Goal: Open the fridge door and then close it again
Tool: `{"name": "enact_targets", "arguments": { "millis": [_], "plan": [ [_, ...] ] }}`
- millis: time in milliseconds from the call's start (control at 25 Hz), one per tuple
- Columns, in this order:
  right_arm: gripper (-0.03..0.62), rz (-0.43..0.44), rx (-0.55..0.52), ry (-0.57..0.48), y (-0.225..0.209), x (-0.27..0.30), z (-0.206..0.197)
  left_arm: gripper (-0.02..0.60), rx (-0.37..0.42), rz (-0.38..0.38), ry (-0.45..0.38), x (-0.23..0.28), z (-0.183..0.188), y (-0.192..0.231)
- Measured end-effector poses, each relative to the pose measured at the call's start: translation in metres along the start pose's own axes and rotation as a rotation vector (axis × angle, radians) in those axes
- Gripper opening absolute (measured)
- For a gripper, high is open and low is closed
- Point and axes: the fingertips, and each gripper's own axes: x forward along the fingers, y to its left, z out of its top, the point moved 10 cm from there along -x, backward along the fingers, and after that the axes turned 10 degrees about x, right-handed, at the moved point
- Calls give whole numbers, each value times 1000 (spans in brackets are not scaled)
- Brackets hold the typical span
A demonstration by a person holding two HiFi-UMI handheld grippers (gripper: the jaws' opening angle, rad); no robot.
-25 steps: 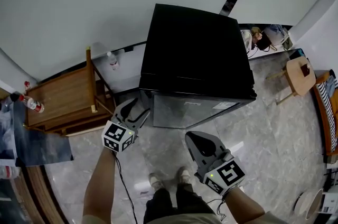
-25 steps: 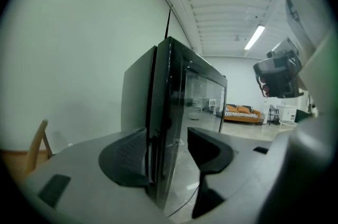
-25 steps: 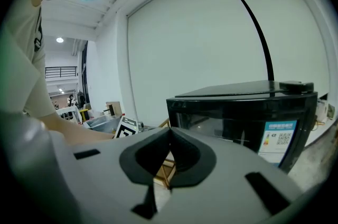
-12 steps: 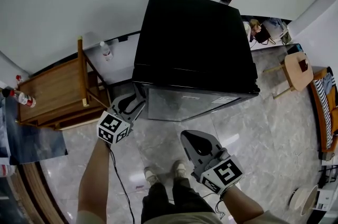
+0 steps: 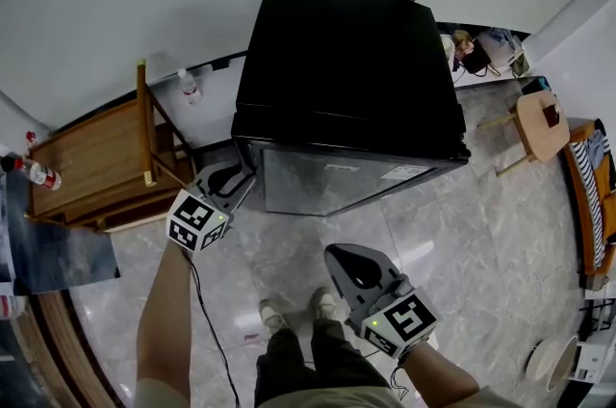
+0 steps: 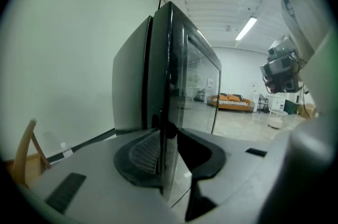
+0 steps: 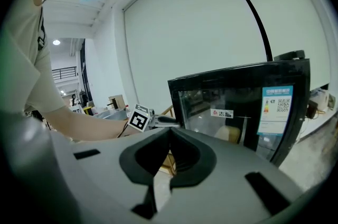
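At centre of the head view, black glass-fronted fridge (image 5: 346,60), sides hidden beneath its own top, glass door (image 5: 337,180) not swung out. Lower right, grey right gripper (image 5: 339,254), jaws pressed together on nothing, well short of the door. Left of centre, grey left gripper (image 5: 234,177), jaws just closing, clamped on the door's left edge, tips hard to make out from above.
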Motion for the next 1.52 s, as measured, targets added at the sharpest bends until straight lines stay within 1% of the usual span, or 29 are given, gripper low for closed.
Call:
{"name": "enact_targets", "arguments": {
  "millis": [280,520,640,800,1080,1520],
  "plan": [
    [-3,19,9,11,8,-8,-7,94,-12,20,-2,-1,0,-3],
    [-3,15,21,16,8,-15,-12,89,1,12,9,-4,0,-7],
    [-3,13,28,24,6,-18,-15,80,19,0,-10,-19,-4,-22],
    [-3,12,28,39,2,-26,-20,77,-16,14,-24,-30,-7,-44],
    [-3,1,15,28,12,-42,-24,74,-26,33,-10,-45,-10,-66],
    [-3,-11,17,21,20,-64,-30,63,-21,30,15,-64,-10,-105]
  ]
}}
